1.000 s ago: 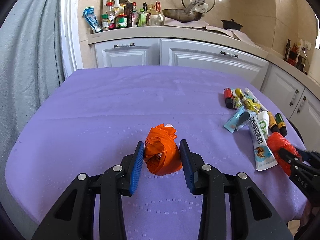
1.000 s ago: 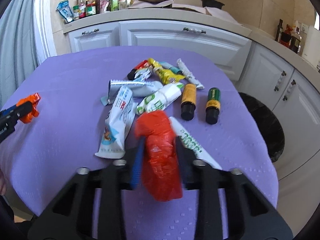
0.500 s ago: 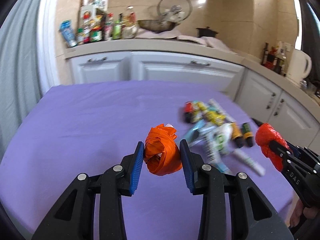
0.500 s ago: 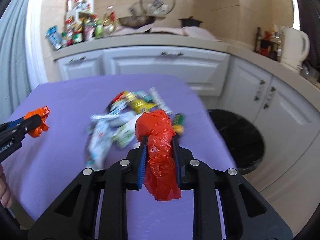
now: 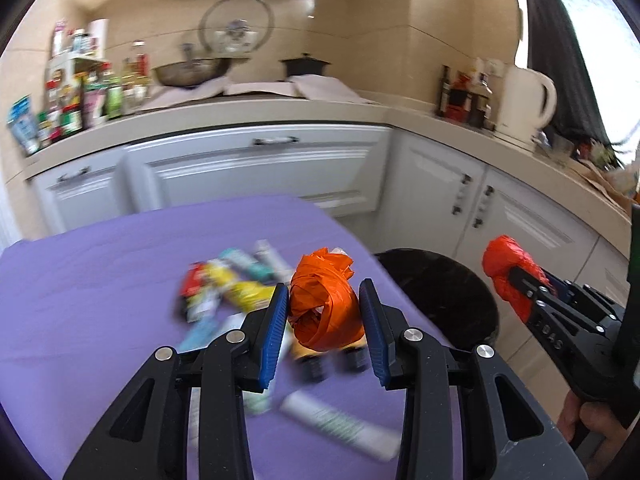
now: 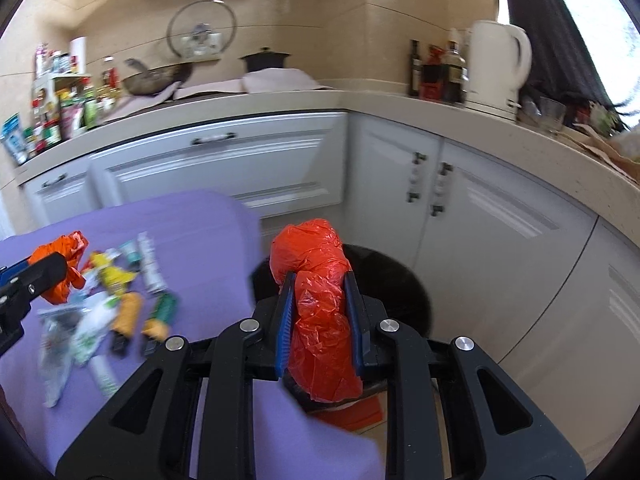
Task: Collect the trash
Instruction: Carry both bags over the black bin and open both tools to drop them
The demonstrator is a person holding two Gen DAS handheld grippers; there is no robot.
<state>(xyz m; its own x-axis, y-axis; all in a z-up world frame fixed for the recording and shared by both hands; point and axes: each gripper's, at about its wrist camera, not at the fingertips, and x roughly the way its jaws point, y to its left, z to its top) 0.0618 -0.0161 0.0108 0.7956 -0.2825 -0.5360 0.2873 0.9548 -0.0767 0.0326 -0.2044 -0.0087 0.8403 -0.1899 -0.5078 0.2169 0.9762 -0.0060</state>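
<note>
— Kitchen first: what fills it?

— Beige tiled walls, a pale L-shaped counter (image 6: 248,108) over white cabinets (image 6: 224,160). On it stand a white kettle (image 6: 496,64), a wok (image 6: 156,78), a black pot (image 6: 264,60) and a crowd of bottles (image 6: 60,108) at the far left.

— And the table?

— Purple cloth (image 5: 100,280), with blurred tubes and small bottles (image 5: 228,292) scattered near its right edge. A black bin (image 6: 384,280) sits on the floor just beside that edge.

— The grippers?

— The left gripper (image 5: 324,320) is clamped on a crumpled orange bag (image 5: 324,308), held above the cloth. The right gripper (image 6: 320,312) pinches a red plastic bag (image 6: 320,300) tightly, its pads pressing both sides, hanging over the bin's rim.
</note>
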